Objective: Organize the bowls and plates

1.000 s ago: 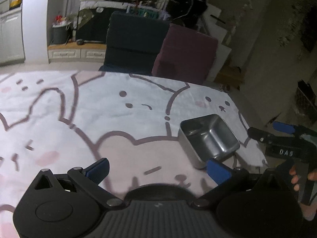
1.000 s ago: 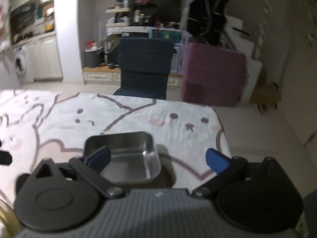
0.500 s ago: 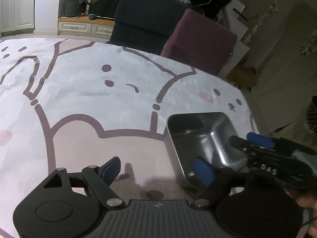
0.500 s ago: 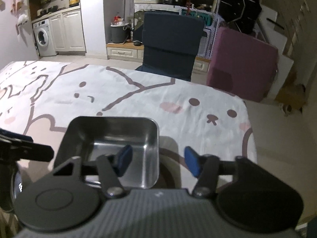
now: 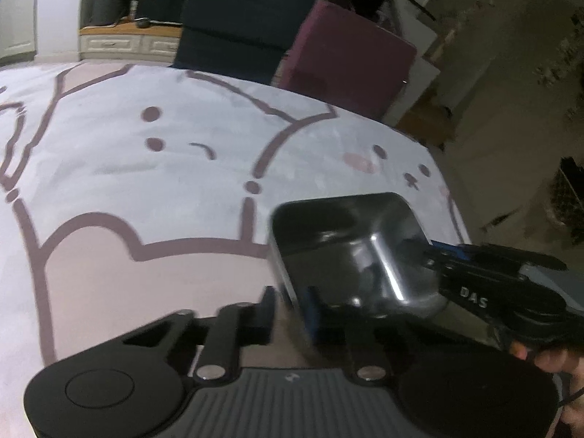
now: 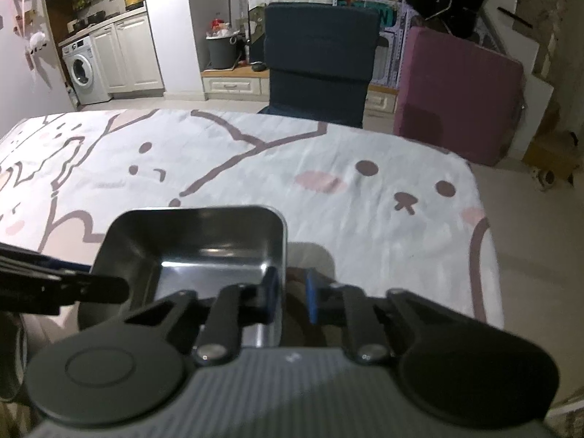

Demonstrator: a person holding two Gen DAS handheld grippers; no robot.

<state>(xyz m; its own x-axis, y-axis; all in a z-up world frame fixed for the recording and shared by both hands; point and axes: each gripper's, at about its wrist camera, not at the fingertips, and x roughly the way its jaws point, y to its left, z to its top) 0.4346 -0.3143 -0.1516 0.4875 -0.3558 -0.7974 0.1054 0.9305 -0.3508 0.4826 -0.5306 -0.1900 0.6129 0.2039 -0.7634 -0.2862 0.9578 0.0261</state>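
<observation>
Square stainless-steel bowl [image 6: 193,252] at 5 o'clock on cartoon-print bench cloth [image 6: 255,168]. Left tongs [image 5: 288,308] and right tongs [image 6: 290,297] just closed, each pinching a rim wall (opposite sides). Likely light, rigid, slippery; grip rims.

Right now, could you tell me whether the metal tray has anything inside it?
No, the metal tray shows only its bare shiny bottom on the tablecloth.

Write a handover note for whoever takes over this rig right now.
Left gripper: jaws have just been closing, now shut on the near-left wall of the square stainless-steel bowl.
Right gripper: also just closed, clamped on the bowl's right wall.
Bowl sits near the right edge of the cartoon-print tablecloth.
Done: both grips. Left: lift and place it; no other dishes visible.
</observation>
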